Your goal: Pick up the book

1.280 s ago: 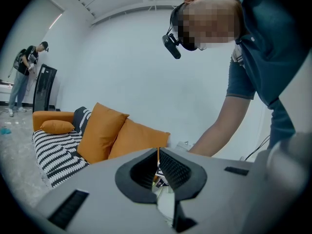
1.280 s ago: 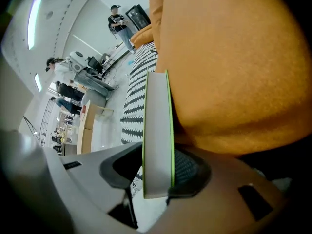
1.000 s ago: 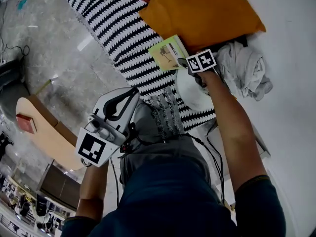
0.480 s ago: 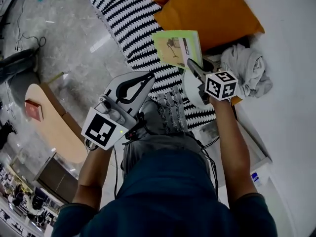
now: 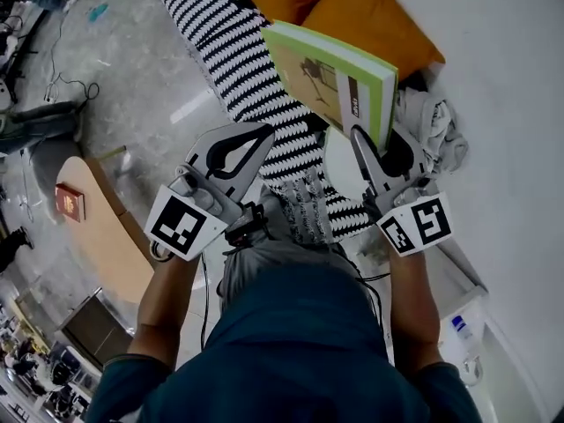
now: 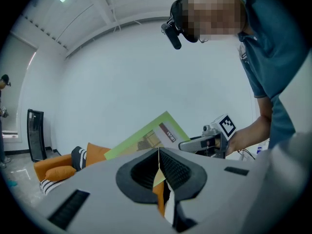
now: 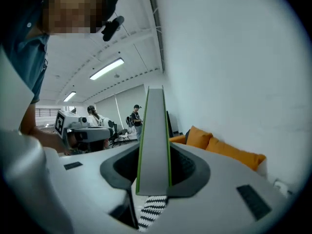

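The book (image 5: pixel 330 73) has a green cover and a pale spine with a dark label. My right gripper (image 5: pixel 357 135) is shut on its lower edge and holds it up in the air, above a striped cushion (image 5: pixel 238 51). In the right gripper view the book (image 7: pixel 153 140) stands edge-on between the two pads of the right gripper (image 7: pixel 153 165). My left gripper (image 5: pixel 263 132) hangs to the left of the book, shut, with nothing in it. The left gripper view shows its tips (image 6: pixel 158 152) touching, with the book (image 6: pixel 146 138) and the right gripper (image 6: pixel 204 143) beyond.
Orange cushions (image 5: pixel 370 16) lie on a white sofa, with a crumpled white cloth (image 5: pixel 432 130) to the right. A wooden table (image 5: pixel 97 227) with a small red thing (image 5: pixel 69 203) stands on the grey floor at left. People (image 7: pixel 136 121) stand far off.
The right gripper has lifted the book well up off the striped cushion and swung from pointing down to nearly level. The left gripper has also risen a little.
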Available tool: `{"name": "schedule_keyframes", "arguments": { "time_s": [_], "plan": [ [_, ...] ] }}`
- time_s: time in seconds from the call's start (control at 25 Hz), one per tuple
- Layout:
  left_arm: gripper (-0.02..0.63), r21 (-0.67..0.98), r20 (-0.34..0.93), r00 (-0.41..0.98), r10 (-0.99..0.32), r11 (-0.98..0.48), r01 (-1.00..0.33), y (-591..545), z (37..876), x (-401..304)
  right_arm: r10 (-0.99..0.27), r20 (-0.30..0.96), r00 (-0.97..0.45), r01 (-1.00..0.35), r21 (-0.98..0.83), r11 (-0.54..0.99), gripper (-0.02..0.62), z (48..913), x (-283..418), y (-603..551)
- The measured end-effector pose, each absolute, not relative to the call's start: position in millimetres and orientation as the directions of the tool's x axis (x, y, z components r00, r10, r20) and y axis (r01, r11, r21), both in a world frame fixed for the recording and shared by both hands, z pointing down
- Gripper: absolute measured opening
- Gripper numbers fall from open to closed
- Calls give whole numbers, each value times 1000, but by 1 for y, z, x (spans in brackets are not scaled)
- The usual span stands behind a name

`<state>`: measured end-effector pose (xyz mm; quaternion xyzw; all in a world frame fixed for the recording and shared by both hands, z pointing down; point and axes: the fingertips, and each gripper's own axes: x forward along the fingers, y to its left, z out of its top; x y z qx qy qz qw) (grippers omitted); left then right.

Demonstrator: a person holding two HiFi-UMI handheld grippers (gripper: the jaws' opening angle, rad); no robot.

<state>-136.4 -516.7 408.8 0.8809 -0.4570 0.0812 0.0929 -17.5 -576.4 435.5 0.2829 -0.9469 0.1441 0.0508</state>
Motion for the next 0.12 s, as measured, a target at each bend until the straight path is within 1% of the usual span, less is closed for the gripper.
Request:
{"name": "schedule_keyframes", "arguments": {
  "time_s": [0.12],
  "plan": [
    [3,71,220,571,-791,-570,-818,-508,390,-124,-553,121,-825,-566,-180,805,153,388,4,-559]
  ]
}}
